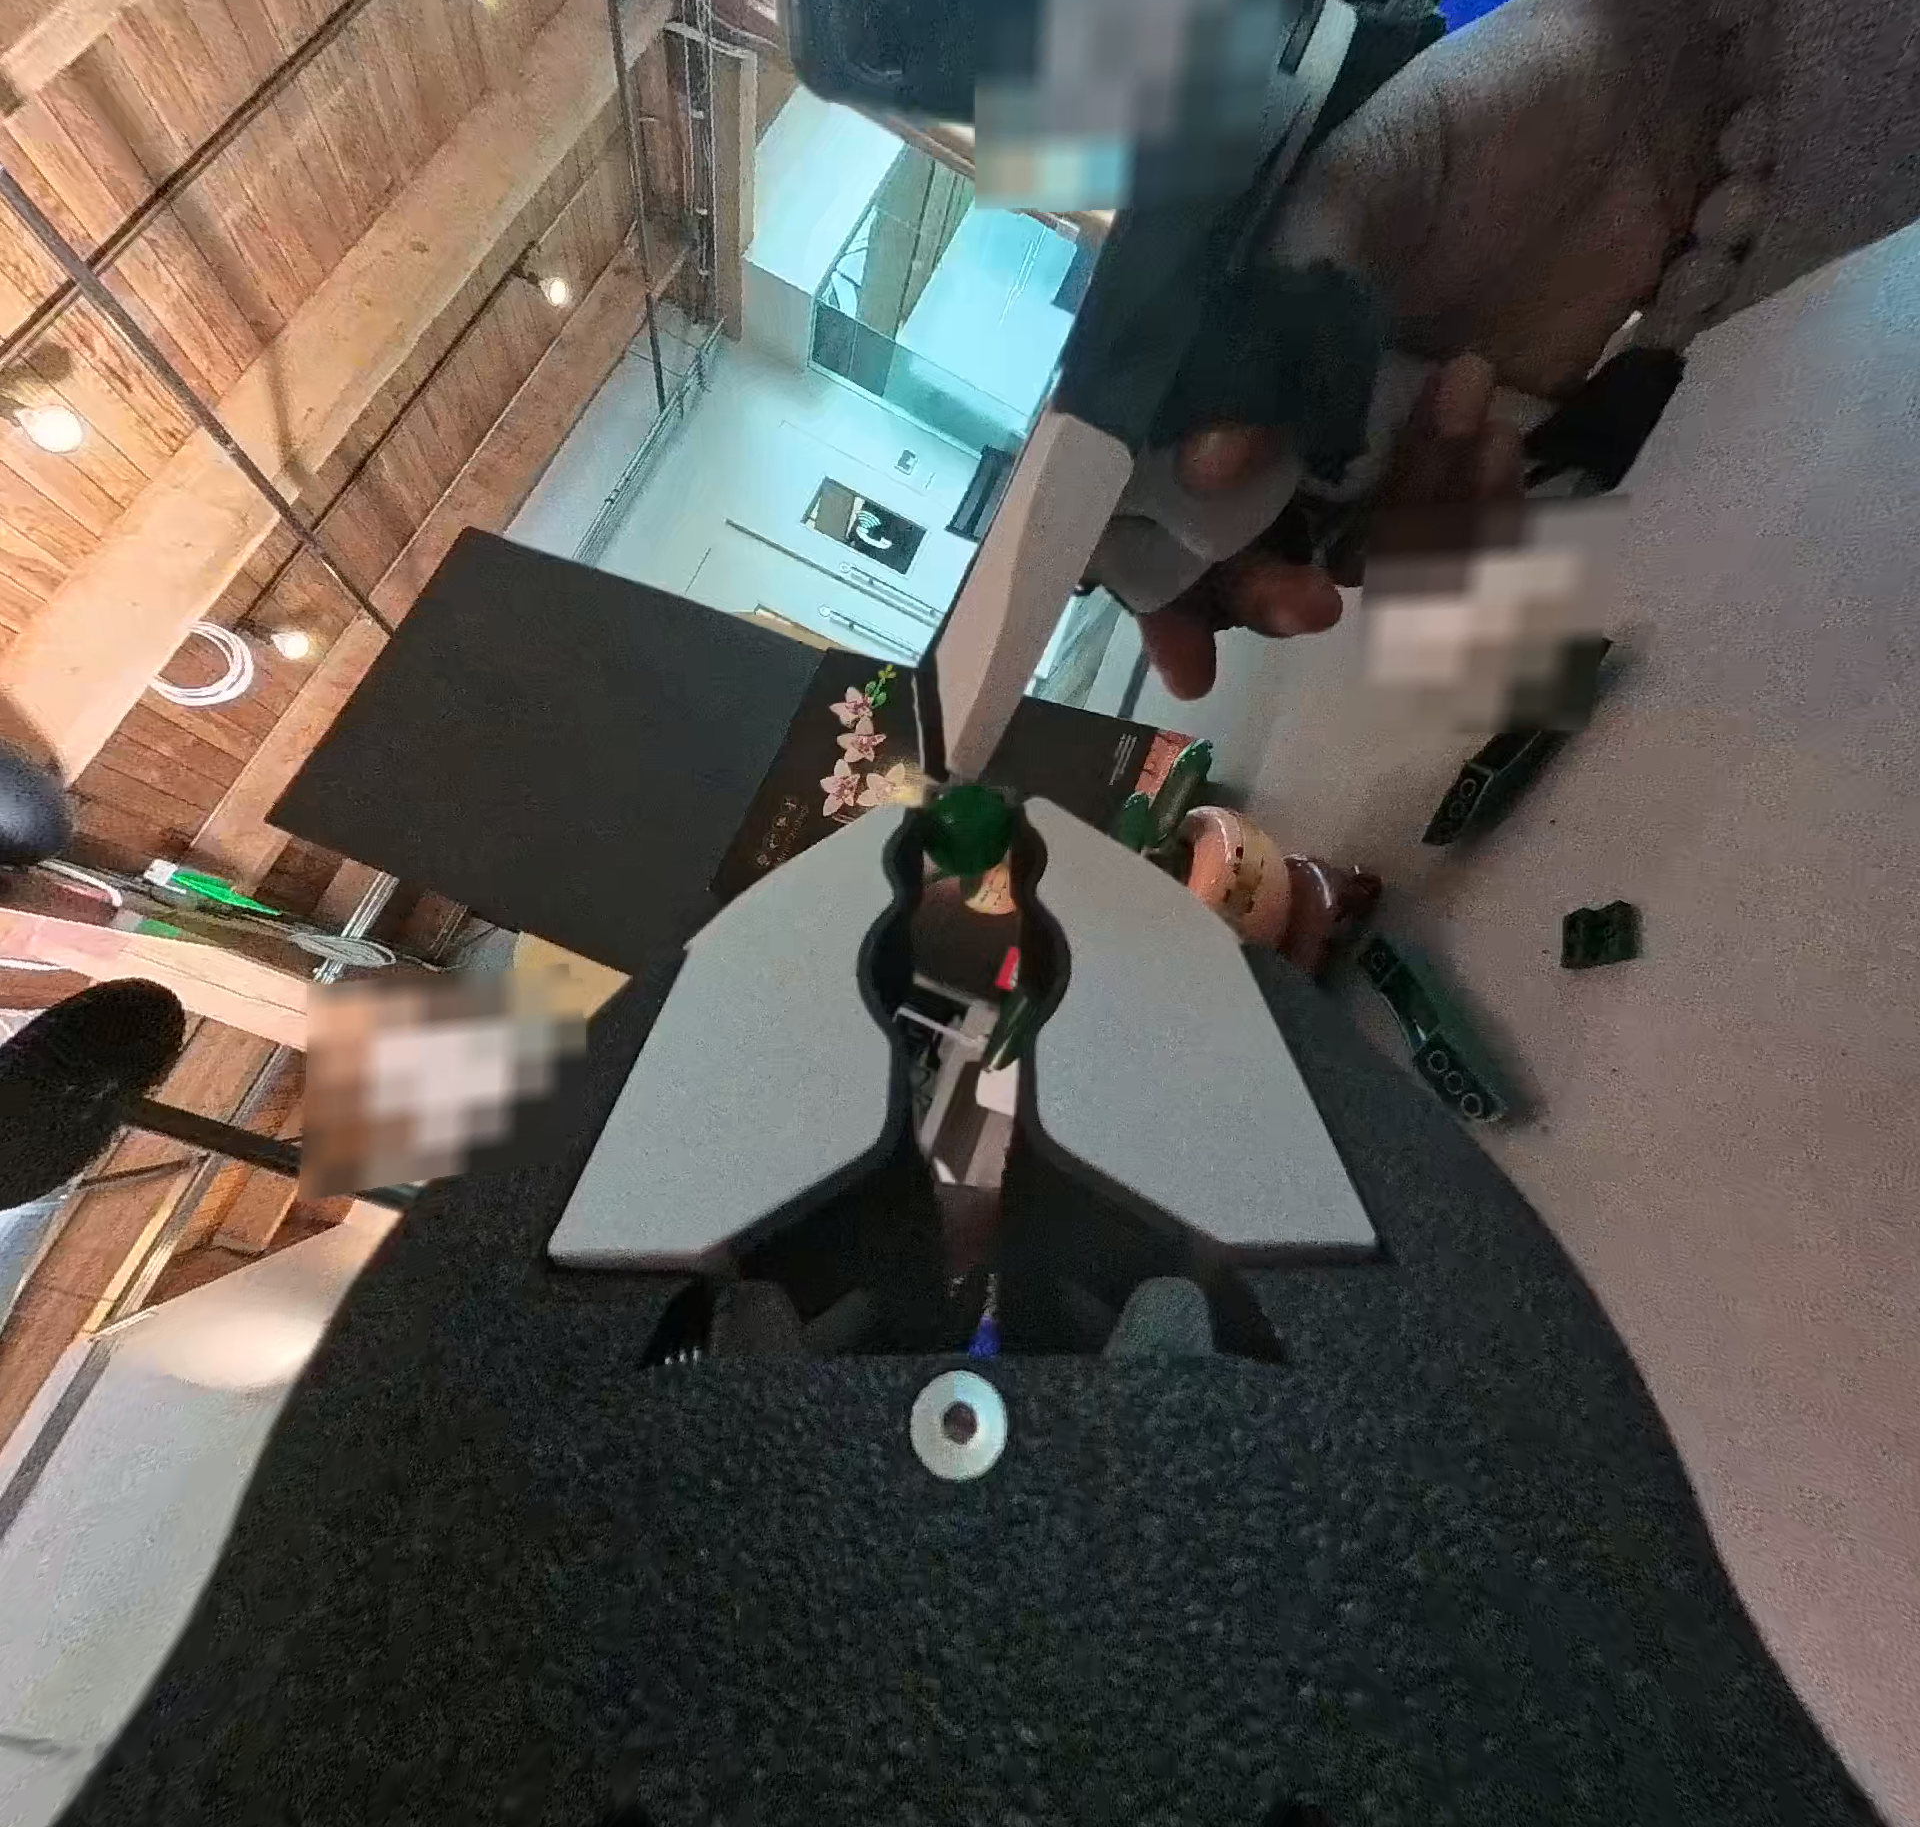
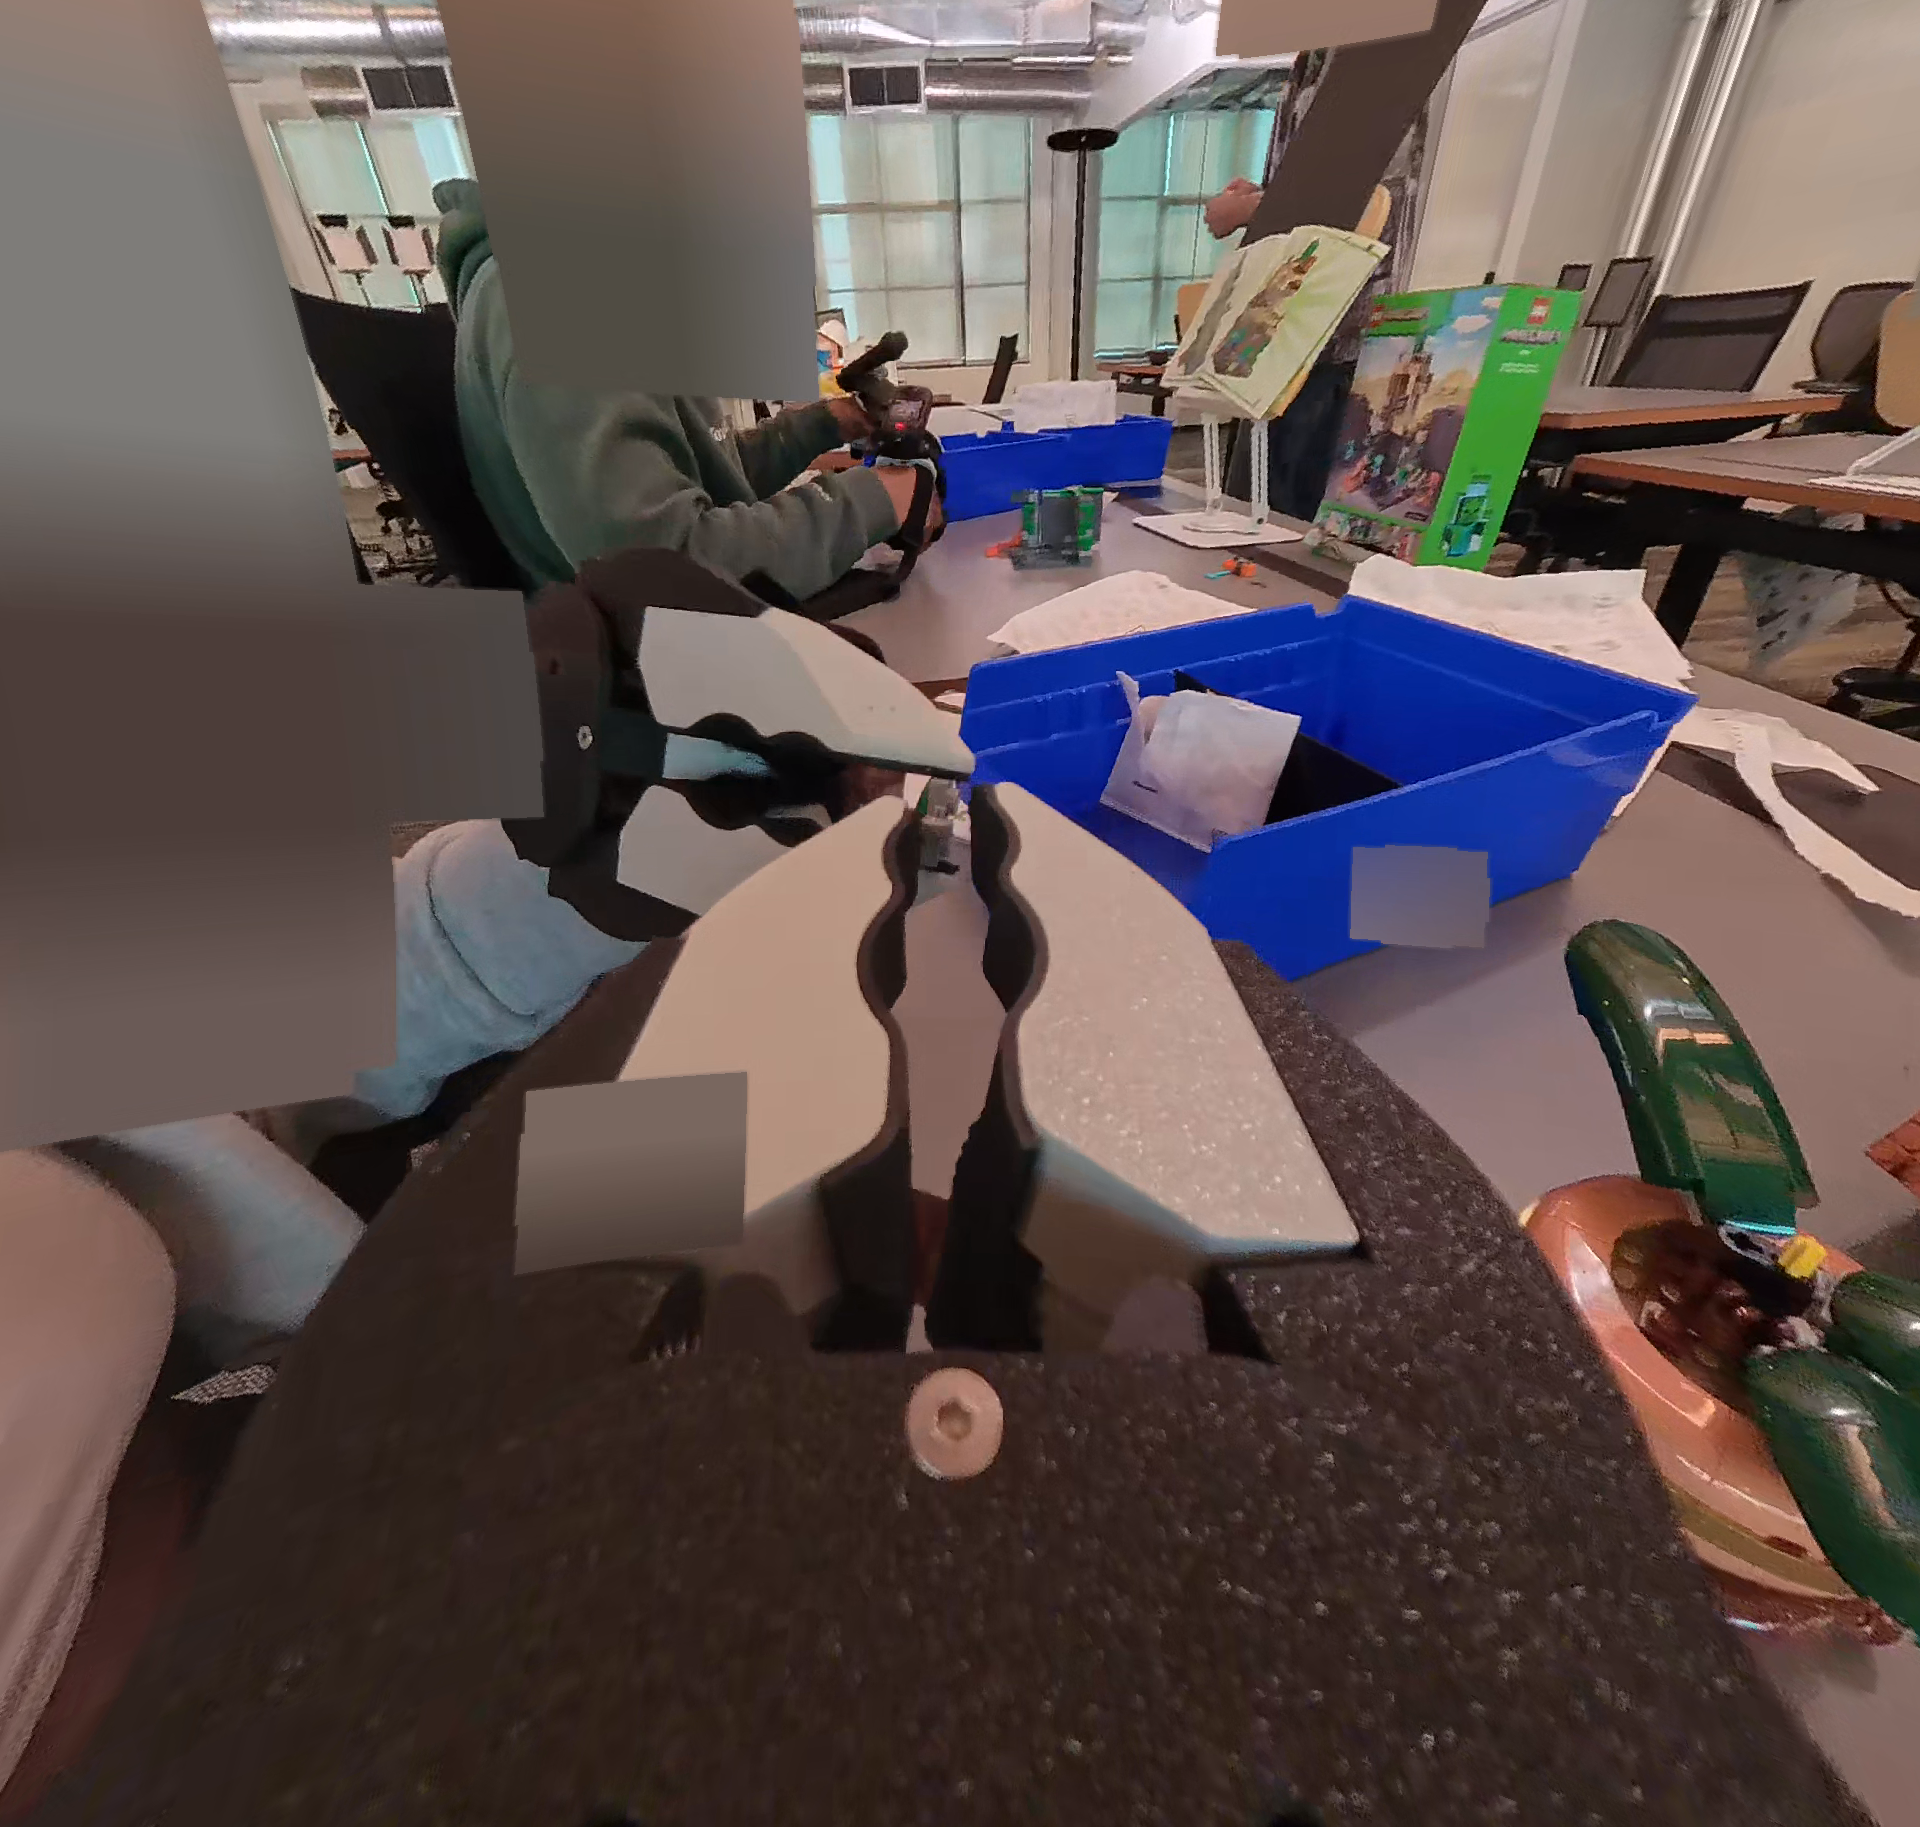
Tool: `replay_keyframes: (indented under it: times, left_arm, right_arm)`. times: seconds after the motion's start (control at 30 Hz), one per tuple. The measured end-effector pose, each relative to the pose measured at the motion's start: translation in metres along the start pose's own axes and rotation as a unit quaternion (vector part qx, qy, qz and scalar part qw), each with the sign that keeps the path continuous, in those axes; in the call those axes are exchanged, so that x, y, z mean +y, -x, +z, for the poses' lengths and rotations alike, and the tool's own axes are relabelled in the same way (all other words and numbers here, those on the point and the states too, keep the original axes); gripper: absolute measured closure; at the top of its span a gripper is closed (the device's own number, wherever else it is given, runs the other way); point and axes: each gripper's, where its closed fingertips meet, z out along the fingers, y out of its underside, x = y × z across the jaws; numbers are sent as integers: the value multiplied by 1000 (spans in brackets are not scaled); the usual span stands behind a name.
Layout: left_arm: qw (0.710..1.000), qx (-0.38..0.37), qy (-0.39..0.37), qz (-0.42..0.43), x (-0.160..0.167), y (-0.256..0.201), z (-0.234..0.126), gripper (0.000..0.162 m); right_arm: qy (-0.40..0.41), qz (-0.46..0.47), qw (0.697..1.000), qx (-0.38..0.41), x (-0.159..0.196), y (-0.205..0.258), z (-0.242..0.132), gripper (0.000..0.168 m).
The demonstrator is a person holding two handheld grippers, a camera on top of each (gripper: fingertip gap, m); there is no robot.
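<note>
left gripper: the two grey fingers are drawn close, pinching a small green piece at their tips. the camera is rolled sideways, so the table runs up the right of the view. the tip of the right gripper meets the green piece from above, with a hand gripping its handle.

right gripper: its grey fingers are narrowly parted, with a small grey and green part between the tips; whether they press on it cannot be told. the left gripper reaches in from the left, its upper finger tip touching the same spot.

surroundings: a pink pot with green leaves stands just right of the right gripper. dark green bricks lie loose on the table. a blue bin sits beyond the fingertips and holds a white paper bag. a green box stands farther back. a black booklet with flowers on it stands behind the left gripper's tips. a person in a green hoodie sits at the far side.
</note>
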Motion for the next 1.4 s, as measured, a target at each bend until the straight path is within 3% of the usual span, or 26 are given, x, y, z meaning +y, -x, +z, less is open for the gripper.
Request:
replay_keyframes:
  times: [1.03,1.4]
  left_arm:
    - [996,-30,-1,89,-7,3,-4,147]
    - [993,-30,3,115,-8,1,-4,147]
  right_arm:
    - [35,-20,999,-18,5,9,1,162]
    - [31,-32,999,-31,4,13,2,155]
